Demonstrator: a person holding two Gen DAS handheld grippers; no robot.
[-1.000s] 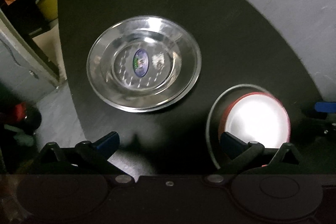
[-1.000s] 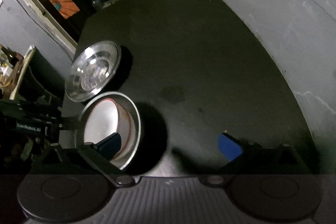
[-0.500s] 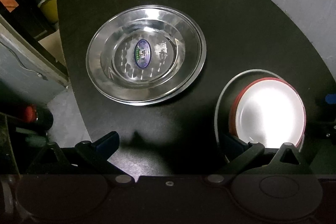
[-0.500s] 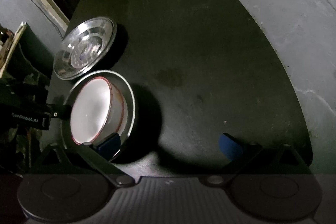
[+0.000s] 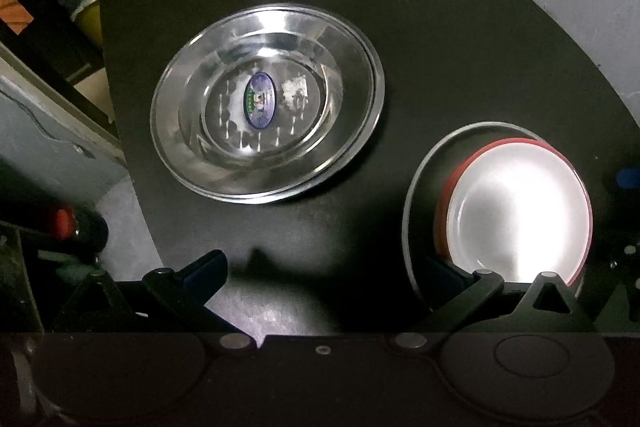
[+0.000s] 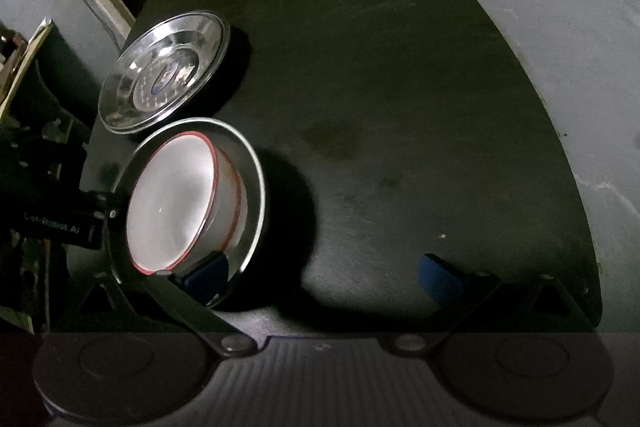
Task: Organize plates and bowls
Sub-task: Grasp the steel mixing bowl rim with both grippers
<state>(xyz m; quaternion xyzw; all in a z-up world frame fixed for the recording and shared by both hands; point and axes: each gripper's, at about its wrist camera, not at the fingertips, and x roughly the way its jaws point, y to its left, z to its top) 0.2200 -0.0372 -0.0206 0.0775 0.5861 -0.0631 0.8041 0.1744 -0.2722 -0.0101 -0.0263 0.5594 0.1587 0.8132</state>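
Fingers of both grippers are spread, nothing clamped; red-rimmed bowl (image 6: 172,207) in steel bowl (image 6: 252,179) is now drawn nearer steel plate (image 5: 266,101), stacking pending.

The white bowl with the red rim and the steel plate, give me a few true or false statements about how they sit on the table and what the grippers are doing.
1. The white bowl sits inside a steel bowl. True.
2. The steel plate is stacked on the white bowl. False: it lies apart, flat on the black table.
3. The steel plate carries a sticker in its middle. True.
4. The left gripper is clamped on the plate. False: it is open and holds nothing.
5. The right gripper is shut. False: it is open, one finger at the steel bowl's rim.
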